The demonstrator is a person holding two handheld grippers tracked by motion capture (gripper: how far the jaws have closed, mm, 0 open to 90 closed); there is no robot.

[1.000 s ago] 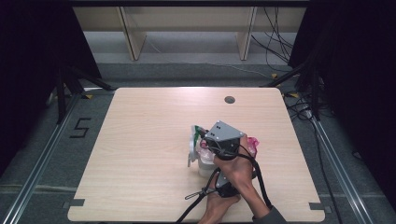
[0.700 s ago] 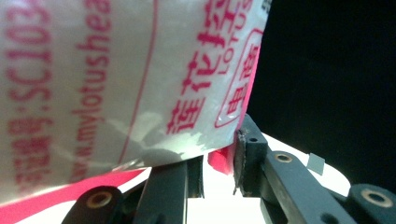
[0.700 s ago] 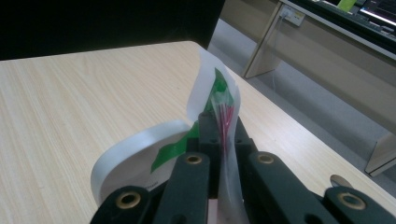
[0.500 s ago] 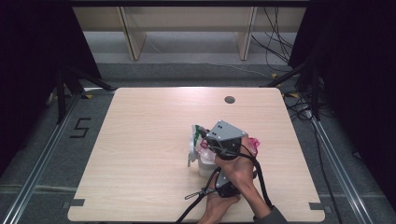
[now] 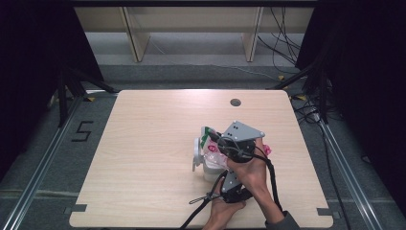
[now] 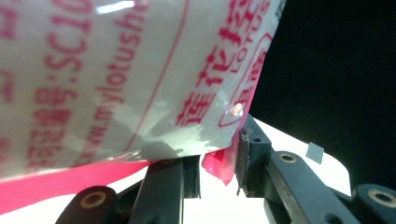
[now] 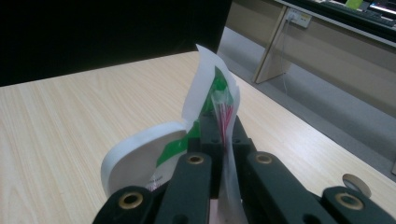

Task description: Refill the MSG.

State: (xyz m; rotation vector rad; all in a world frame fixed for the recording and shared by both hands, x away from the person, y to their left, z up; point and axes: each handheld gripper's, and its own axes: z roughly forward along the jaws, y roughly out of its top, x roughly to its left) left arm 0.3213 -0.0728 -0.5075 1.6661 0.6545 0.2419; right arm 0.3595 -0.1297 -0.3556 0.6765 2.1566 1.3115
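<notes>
Left gripper view first: the left gripper (image 6: 217, 163) has its jaws a narrow way apart, and they have just been opening, with the pink corner of the printed plastic bag (image 6: 140, 70) hanging down between them; the right-hand pad touches that corner while the other stands just off it, so the pinch looks like it is letting go. That loosening, by my reading, hands the bag's weight over to the other side. Over to the right gripper view, where the right gripper (image 7: 223, 135) is clamped tight, its jaws pressed together on the bag's thin clear edge with red stripes, and that edge rises straight up out of the pads. Just left of those jaws and touching them stands the white cup (image 7: 140, 158), its peel-back lid (image 7: 208, 91) curled upward beyond the fingertips, green print on its inner face. What sits inside the cup I cannot make out; the bag may be going in or coming out. From the high view, both hands crowd together over the cup and bag on the wooden table (image 5: 143, 143), the rest of the tabletop stretching away beyond the jaws.
</notes>
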